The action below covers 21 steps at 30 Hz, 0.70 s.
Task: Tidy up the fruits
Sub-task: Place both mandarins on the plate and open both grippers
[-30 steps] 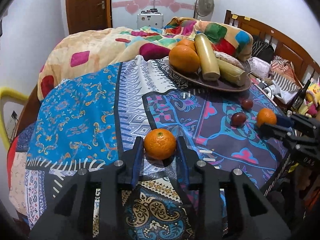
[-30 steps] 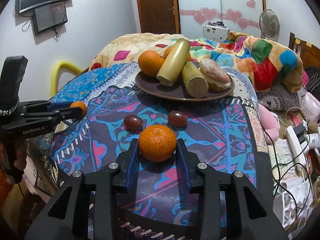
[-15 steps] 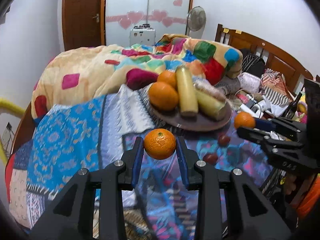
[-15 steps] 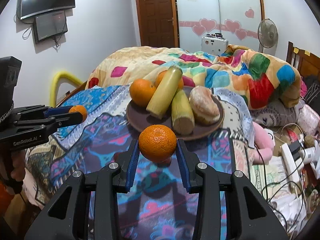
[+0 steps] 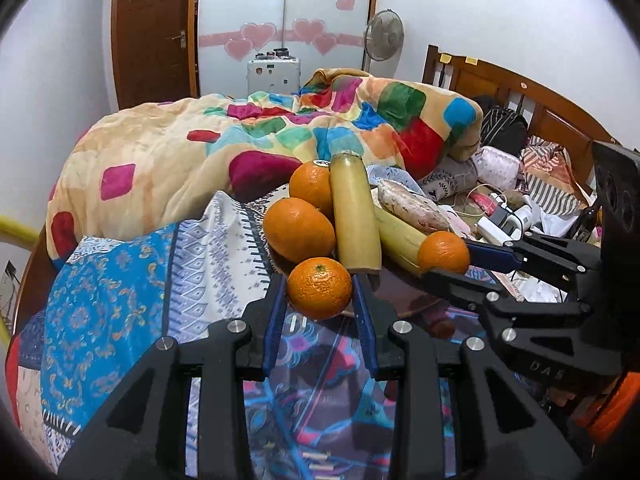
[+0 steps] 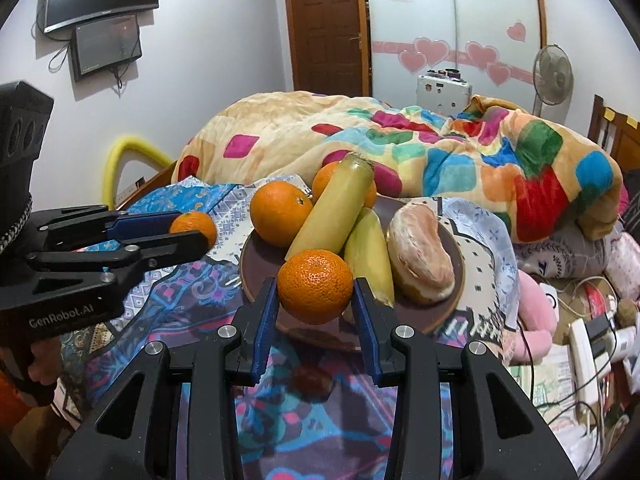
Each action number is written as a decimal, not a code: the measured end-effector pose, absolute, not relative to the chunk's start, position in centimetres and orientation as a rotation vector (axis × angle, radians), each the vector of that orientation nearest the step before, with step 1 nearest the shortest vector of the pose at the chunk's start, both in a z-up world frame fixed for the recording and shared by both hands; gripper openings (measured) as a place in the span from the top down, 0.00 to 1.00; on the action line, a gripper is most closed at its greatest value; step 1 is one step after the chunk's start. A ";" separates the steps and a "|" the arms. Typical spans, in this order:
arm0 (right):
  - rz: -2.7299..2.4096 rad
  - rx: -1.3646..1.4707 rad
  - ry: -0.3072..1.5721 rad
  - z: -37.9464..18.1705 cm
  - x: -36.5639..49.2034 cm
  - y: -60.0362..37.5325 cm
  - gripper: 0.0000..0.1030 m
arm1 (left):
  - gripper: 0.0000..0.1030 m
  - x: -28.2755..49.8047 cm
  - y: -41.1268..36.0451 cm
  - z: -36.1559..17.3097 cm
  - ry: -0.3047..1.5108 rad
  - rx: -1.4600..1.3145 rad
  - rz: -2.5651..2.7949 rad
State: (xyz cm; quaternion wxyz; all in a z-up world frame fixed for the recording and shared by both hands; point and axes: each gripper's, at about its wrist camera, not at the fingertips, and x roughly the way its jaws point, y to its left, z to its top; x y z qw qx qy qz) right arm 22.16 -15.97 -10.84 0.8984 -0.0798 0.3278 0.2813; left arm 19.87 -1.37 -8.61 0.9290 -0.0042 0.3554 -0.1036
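"GenRobot.AI" marks the left gripper (image 6: 192, 232), clenched on a small orange (image 6: 194, 227); the right gripper (image 6: 316, 304) clamps a mandarin (image 6: 316, 286) near the brown plate (image 6: 456, 280) on the patterned cloth (image 5: 108, 300).

Black plastic grippers (image 5: 319, 304), blue-lined jaws, silver screws ("GenRobot.AI" lettering).

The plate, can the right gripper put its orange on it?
Probably yes. The right gripper holds its orange just over the plate near rim, where a bare patch shows beside the piled fruit.
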 end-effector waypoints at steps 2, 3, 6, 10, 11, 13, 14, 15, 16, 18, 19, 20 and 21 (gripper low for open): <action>0.585 -0.177 0.674 -10.8 22.2 -15.8 0.67 | 0.68 20.6 -1.5 -8.8 0.741 -0.013 -0.219; 0.586 -0.182 0.672 -10.8 22.3 -15.7 0.67 | 0.68 21.1 -1.6 -9.0 0.750 -0.017 -0.224; 0.599 -0.188 0.680 -11.0 22.5 -15.7 0.66 | 0.68 22.0 -1.8 -9.2 0.768 -0.025 -0.234; 0.599 -0.208 0.677 -11.1 22.8 -15.5 0.66 | 0.68 23.0 -2.3 -9.6 0.786 -0.015 -0.240; 0.600 -0.212 0.675 -11.1 22.9 -15.4 0.66 | 0.68 23.2 -2.4 -9.7 0.791 -0.008 -0.240; 0.604 -0.215 0.675 -11.0 23.0 -15.4 0.66 | 0.67 23.3 -2.4 -9.9 0.794 0.000 -0.235; 0.610 -0.214 0.679 -11.0 23.1 -15.5 0.66 | 0.67 23.4 -2.4 -10.0 0.798 0.001 -0.235; 0.614 -0.210 0.683 -11.0 23.2 -15.5 0.66 | 0.64 23.5 -2.4 -10.1 0.803 -0.001 -0.235; 0.616 -0.208 0.689 -11.1 23.4 -15.5 0.66 | 0.58 23.6 -2.4 -10.1 0.804 -0.003 -0.234; 0.615 -0.202 0.694 -11.2 23.5 -15.6 0.66 | 0.48 23.5 -2.3 -9.9 0.791 -0.009 -0.225; 0.614 -0.202 0.692 -11.2 23.6 -15.6 0.65 | 0.47 23.4 -2.3 -9.8 0.781 -0.008 -0.222; 0.616 -0.200 0.692 -11.1 23.6 -15.7 0.62 | 0.47 23.2 -2.3 -9.6 0.773 -0.002 -0.220; 0.618 -0.193 0.689 -11.1 23.5 -15.8 0.60 | 0.47 23.1 -2.2 -9.5 0.768 0.003 -0.216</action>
